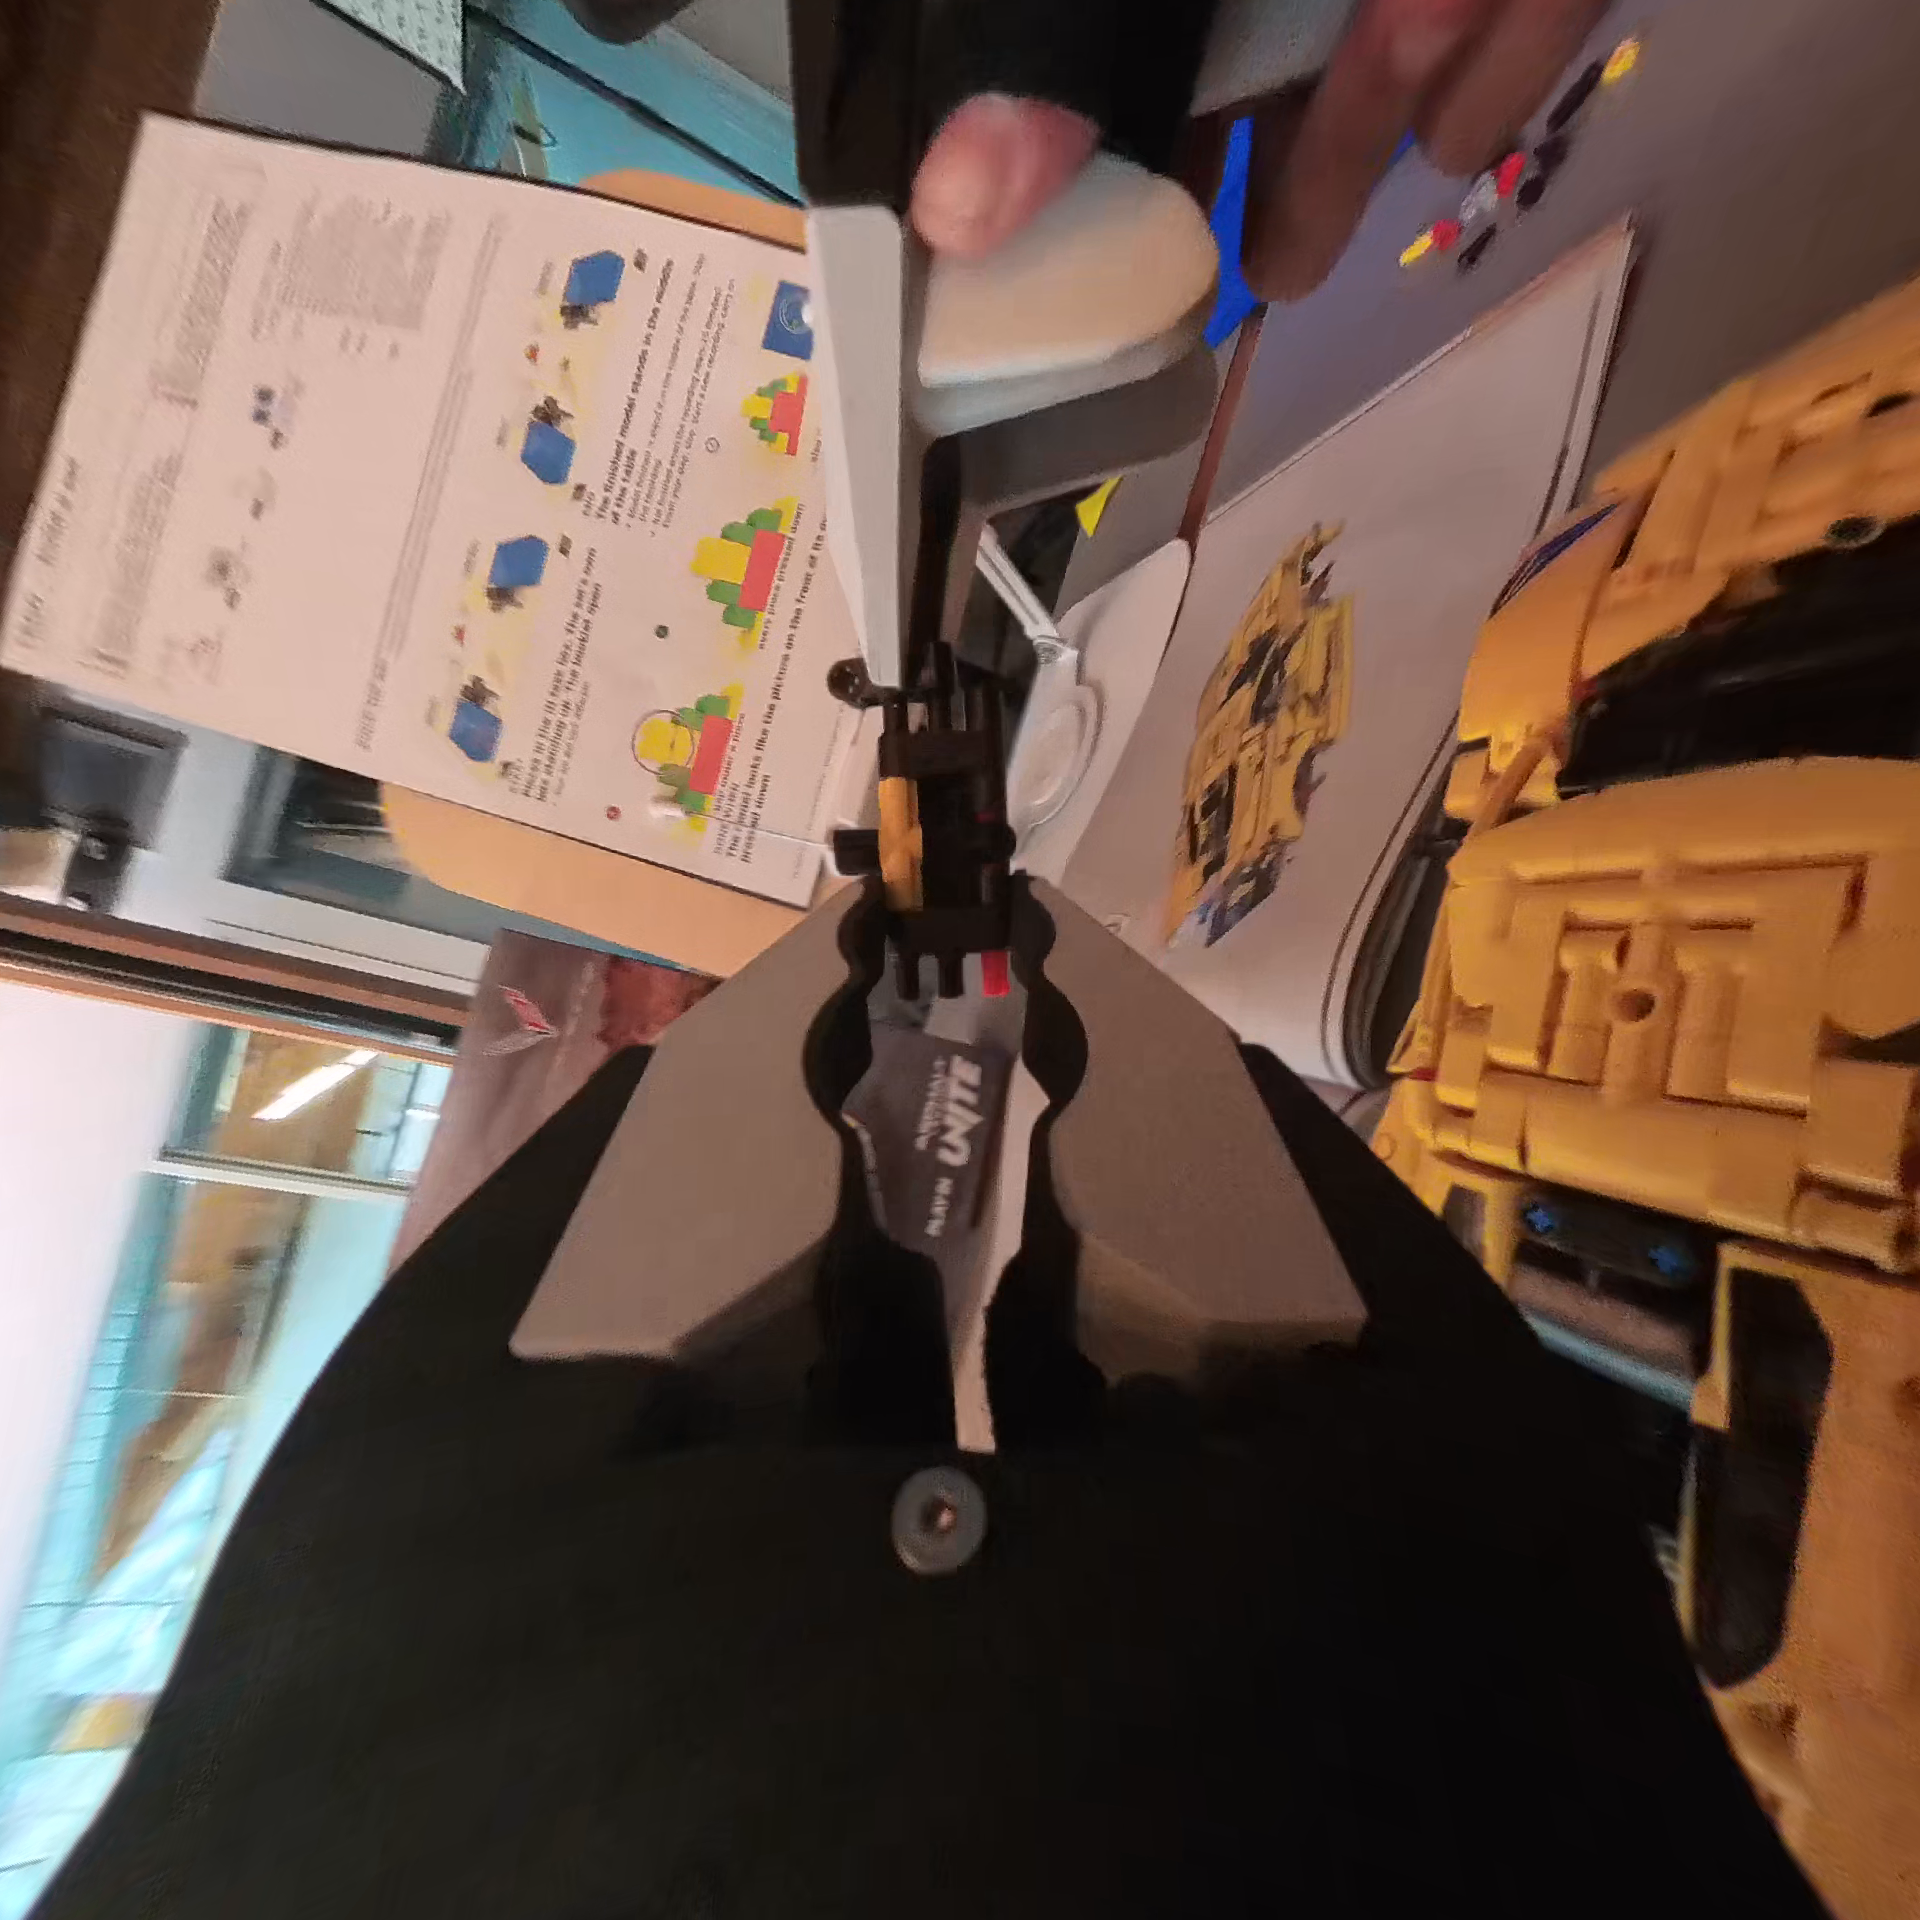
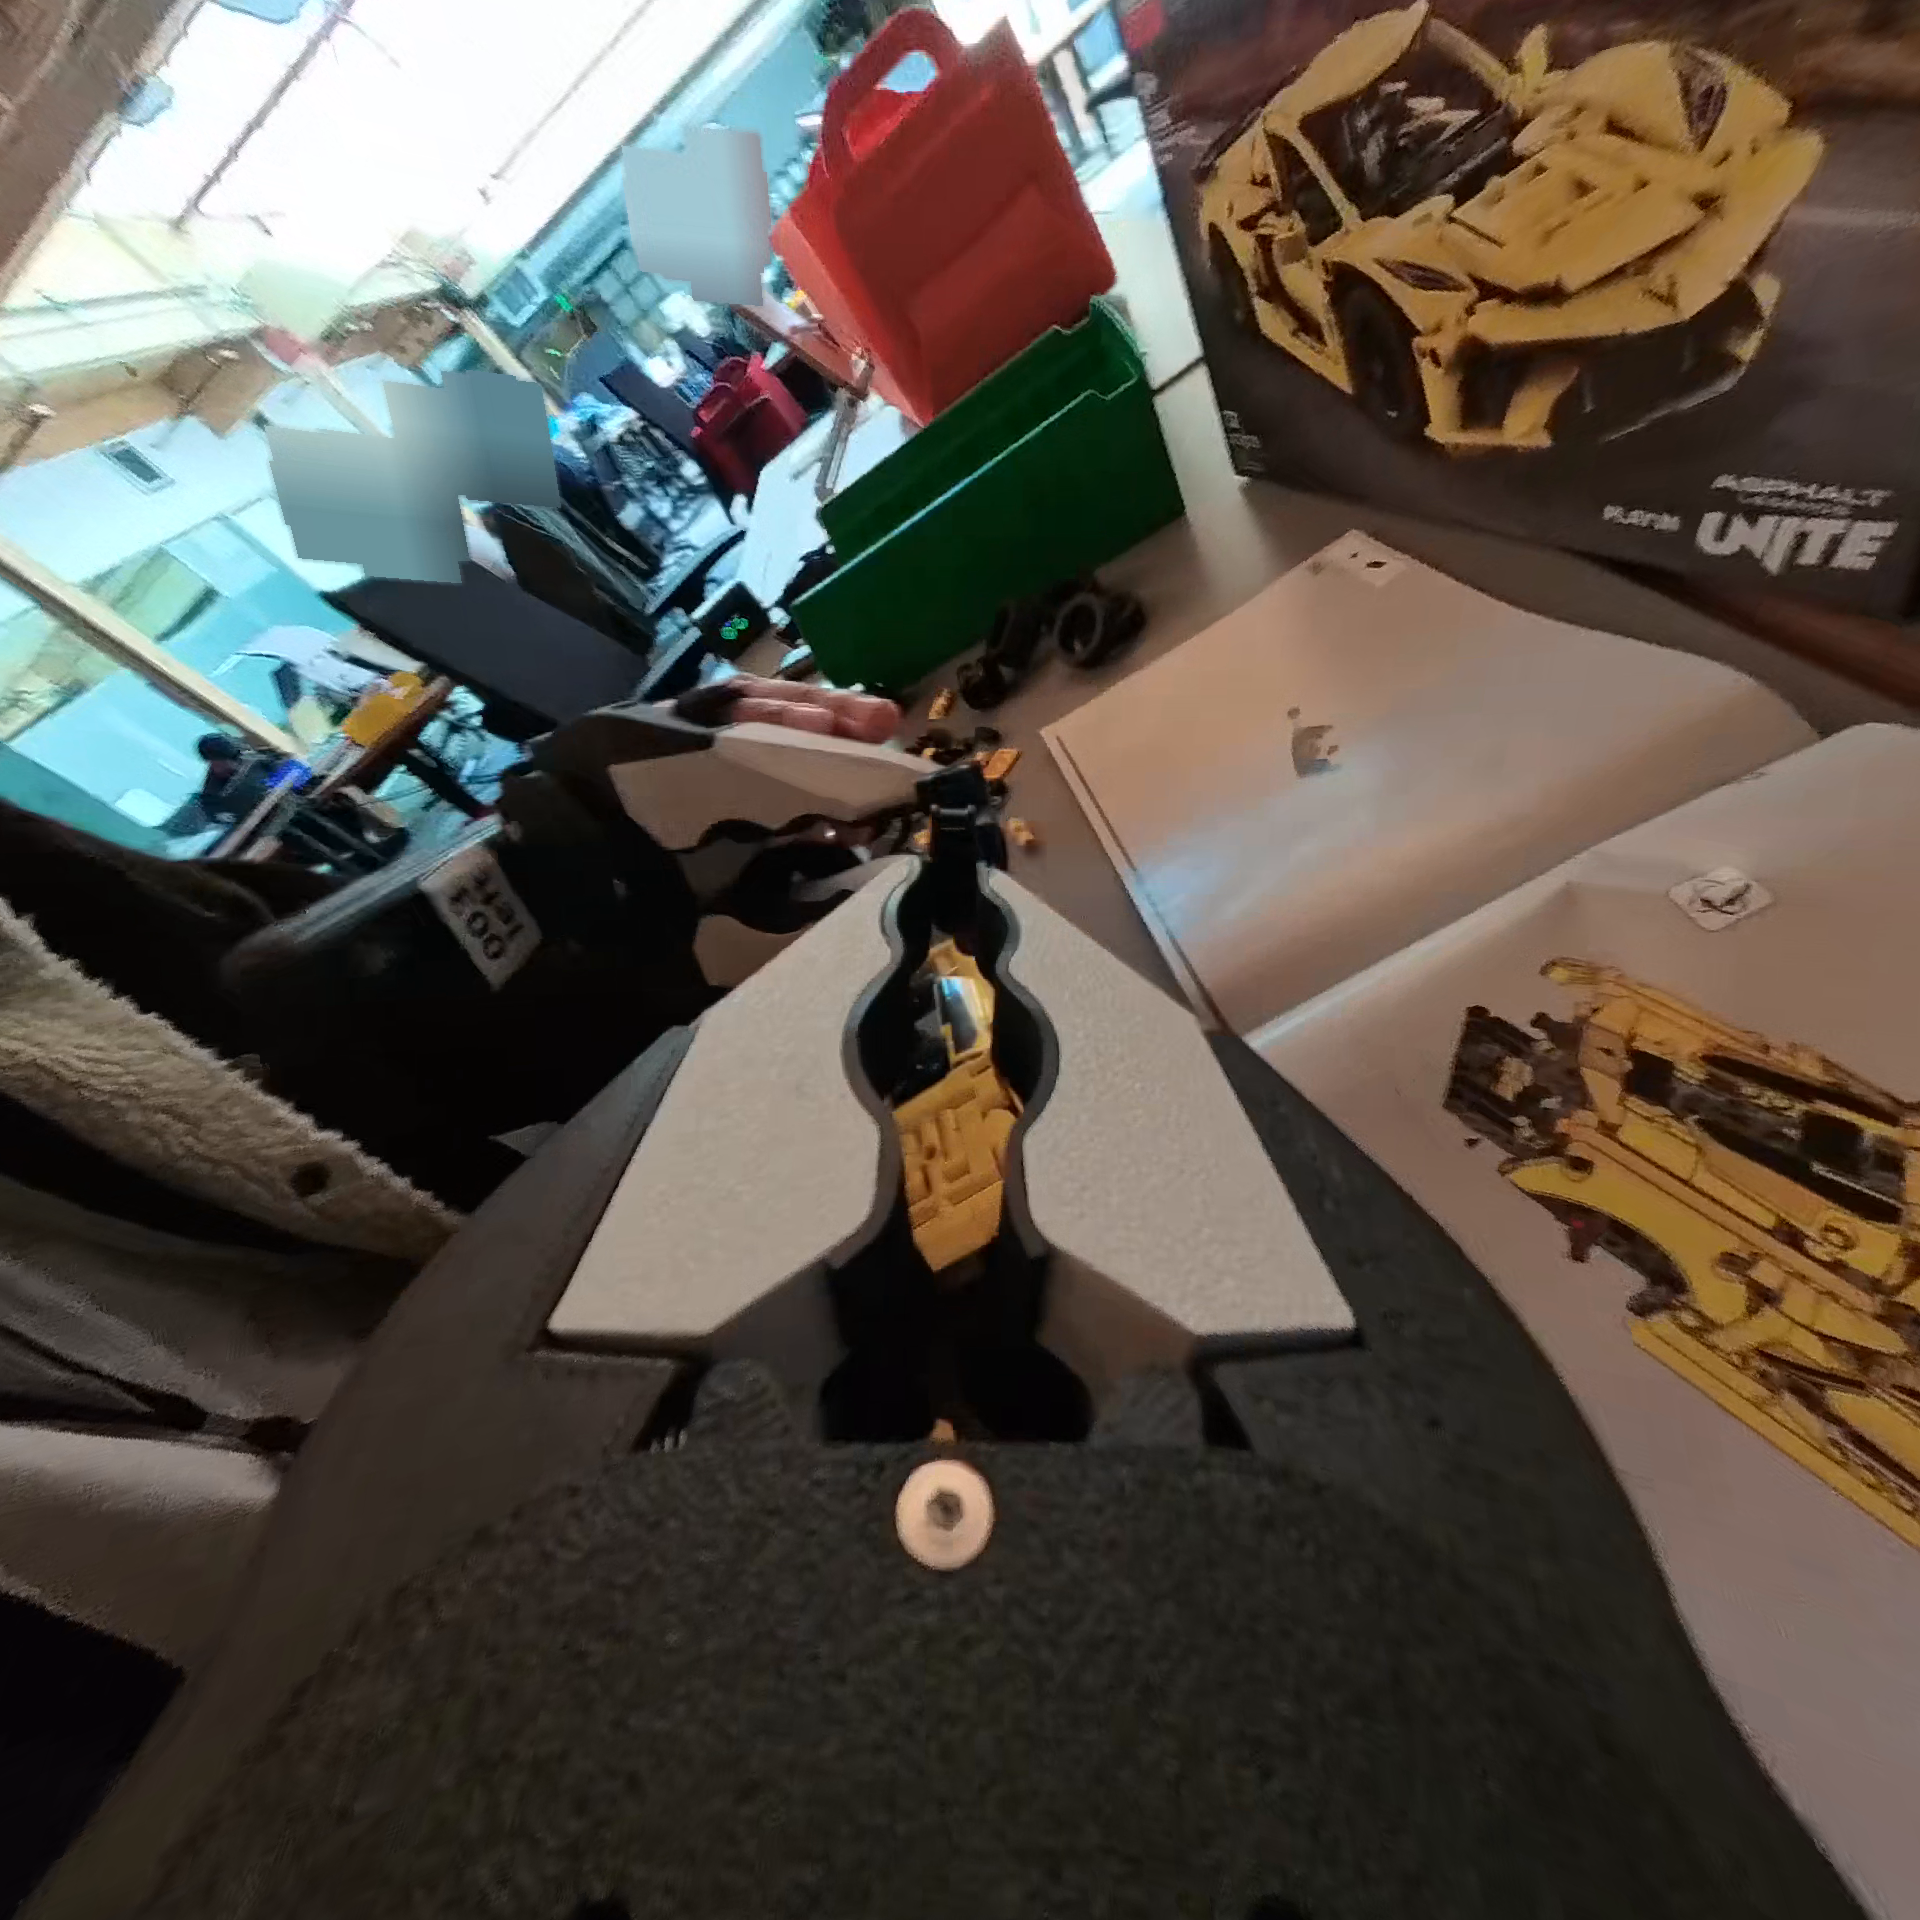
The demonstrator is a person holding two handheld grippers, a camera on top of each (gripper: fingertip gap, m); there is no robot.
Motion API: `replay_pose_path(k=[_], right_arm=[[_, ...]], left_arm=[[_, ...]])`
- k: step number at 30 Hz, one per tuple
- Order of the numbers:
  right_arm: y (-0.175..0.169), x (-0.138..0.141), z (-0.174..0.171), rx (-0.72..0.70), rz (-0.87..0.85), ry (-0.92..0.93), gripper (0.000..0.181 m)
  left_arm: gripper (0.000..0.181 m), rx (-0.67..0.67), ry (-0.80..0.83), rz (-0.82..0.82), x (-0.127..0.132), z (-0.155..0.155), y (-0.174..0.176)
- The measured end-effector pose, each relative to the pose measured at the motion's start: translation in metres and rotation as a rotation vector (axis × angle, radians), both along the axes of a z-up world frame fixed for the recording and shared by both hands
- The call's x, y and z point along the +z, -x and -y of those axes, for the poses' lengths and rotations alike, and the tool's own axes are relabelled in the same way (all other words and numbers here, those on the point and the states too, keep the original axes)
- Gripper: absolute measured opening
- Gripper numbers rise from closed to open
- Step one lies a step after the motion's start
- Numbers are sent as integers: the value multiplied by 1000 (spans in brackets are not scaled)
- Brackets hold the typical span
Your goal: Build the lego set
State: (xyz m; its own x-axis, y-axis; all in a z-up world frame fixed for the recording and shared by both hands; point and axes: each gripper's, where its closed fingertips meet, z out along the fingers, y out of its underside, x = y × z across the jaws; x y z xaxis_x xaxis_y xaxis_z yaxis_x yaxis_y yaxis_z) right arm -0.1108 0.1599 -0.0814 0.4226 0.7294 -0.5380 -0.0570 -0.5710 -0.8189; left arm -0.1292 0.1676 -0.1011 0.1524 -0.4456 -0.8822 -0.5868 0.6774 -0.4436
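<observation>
In the left wrist view my left gripper (image 1: 940, 920) is shut on a small black and yellow lego sub-assembly (image 1: 935, 821) with a red pin at its near end. My right gripper (image 1: 914, 665) comes in from above and pinches the assembly's far black end. In the right wrist view my right gripper (image 2: 951, 878) is shut on that black part (image 2: 958, 816), and the left gripper (image 2: 904, 795) meets it from the left. The large yellow lego car (image 1: 1683, 935) lies close on the right, and also shows through the right fingers' gap (image 2: 951, 1153).
An open instruction booklet (image 2: 1558, 1091) lies on the table beside the car. The set's box (image 2: 1507, 260), a green bin (image 2: 997, 499) and a red bag (image 2: 935, 229) stand behind. Loose black and yellow pieces (image 2: 987, 748) and tyres (image 2: 1086, 623) lie near the bin. A printed sheet (image 1: 416, 468) stands behind. The grippers are tip to tip, or close to it.
</observation>
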Motion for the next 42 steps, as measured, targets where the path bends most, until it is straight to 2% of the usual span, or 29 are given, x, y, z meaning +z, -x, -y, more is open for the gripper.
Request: replay_pose_path(k=[2, 5, 9, 12, 21, 23, 24, 25, 27, 28, 29, 30, 34, 39, 41, 42], right_arm=[[1, -8, 5, 39, 26, -4, 6], [-1, -13, 3, 25, 23, -17, 6], [-4, -24, 0, -7, 77, -40, 6], [-3, -27, 5, 20, 80, -44, 6], [-3, -25, 7, 67, -54, 30, 6], [1, -19, 12, 107, -108, 34, 6], [11, -13, 21, 184, -155, 35, 6], [24, -15, 26, 219, -129, 36, 6], [28, -23, 19, 142, 57, -49, 6], [22, -18, 15, 104, 72, -64, 6], [11, -16, 10, 52, 73, -83, 5], [4, -14, 8, 26, 49, -74, 6], [13, 0, 10, 36, -25, -111, 5], [-2, 7, 10, -16, -35, -94, 5], [-13, 19, 15, -40, -40, -112, 5], [-16, 20, 20, -44, 6, -104, 5]], left_arm=[[23, -29, 93, -3, -9, 2, -1], [23, -7, 70, -46, -14, 3, -1], [22, -1, 140, -71, -22, 6, -3], [22, -7, 149, -83, -24, 8, -3], [22, -21, 185, -80, -25, 11, -5], [22, -22, 201, -76, -26, 12, -6], [22, -10, 214, -71, -27, 11, -7], [21, 23, 205, -76, -29, 5, -6], [19, 42, 144, -66, -28, -6, 1], [19, 14, 187, -33, -22, -4, 1], [19, -16, 240, 2, -15, 1, 1], [10, -36, 258, 27, -9, 5, 1], [10, -67, 272, 8, -18, 11, -4], [10, -138, 432, 116, -6, 19, -5], [10, -180, 521, 167, 1, 22, -4], [10, -208, 577, 194, 4, 24, -3]])
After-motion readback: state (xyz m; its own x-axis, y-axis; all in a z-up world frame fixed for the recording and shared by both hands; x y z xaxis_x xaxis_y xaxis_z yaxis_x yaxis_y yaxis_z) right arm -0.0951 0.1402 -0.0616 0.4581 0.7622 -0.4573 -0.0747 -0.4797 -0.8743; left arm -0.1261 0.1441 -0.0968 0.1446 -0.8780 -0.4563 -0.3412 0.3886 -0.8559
